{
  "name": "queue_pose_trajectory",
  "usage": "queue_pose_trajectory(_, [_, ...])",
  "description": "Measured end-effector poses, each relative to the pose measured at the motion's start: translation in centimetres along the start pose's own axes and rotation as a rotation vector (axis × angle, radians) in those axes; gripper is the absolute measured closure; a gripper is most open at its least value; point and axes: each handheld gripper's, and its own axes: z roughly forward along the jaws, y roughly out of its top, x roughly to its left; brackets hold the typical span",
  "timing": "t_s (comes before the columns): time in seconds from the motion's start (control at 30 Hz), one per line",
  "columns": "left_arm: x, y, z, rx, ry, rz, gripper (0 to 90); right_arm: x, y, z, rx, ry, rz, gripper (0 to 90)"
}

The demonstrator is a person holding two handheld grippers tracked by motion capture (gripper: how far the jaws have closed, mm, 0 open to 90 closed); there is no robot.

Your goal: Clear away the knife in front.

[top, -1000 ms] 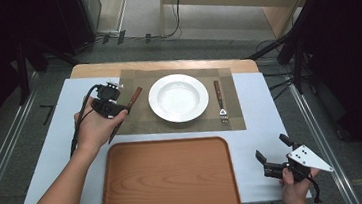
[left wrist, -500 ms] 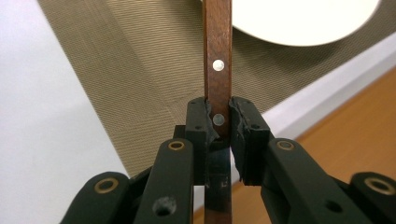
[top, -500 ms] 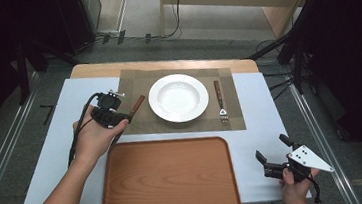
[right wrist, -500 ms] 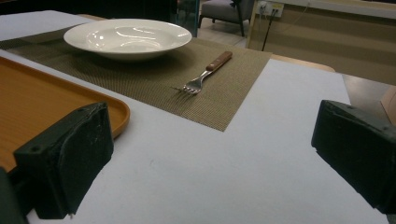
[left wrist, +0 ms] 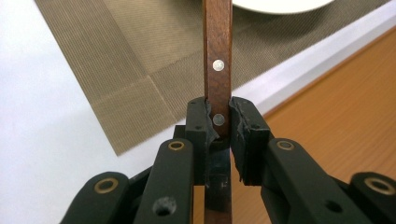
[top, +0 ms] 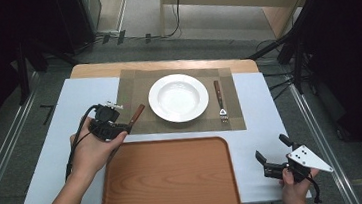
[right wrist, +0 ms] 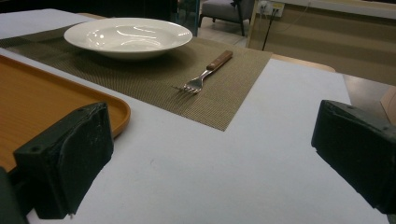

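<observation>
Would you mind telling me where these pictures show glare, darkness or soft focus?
High view: dark surroundings, evenly lit table. Right gripper view: window-like highlights on the plate, near jaw blocks soft. Left gripper view: the knife handle is sharp, the tray behind it blurred.

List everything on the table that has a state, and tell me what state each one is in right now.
Left gripper: shut on the knife.
Knife: clamped at its wooden handle, held near the tray's edge.
Right gripper: open, holding nothing.
Plate: empty, upright on the placemat.
Fork: lying flat on the placemat, right of the plate.
Tray: empty.
Placemat: flat on the table.
</observation>
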Motion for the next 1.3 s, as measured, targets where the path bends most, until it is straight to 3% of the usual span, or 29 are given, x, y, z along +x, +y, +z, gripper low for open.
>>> queue_pose_trajectory(0.43, [-1.0,-3.7,0.1,0.012,-0.024,-0.026,77.0,0.1,0.0,0.0,0.003,-0.001,-0.001,0.0])
queue_pose_trajectory(1.3, [-3.4,-8.3,-0.7,0.016,-0.058,-0.052,77.0,0.1,0.0,0.0,0.007,-0.016,-0.004,0.0])
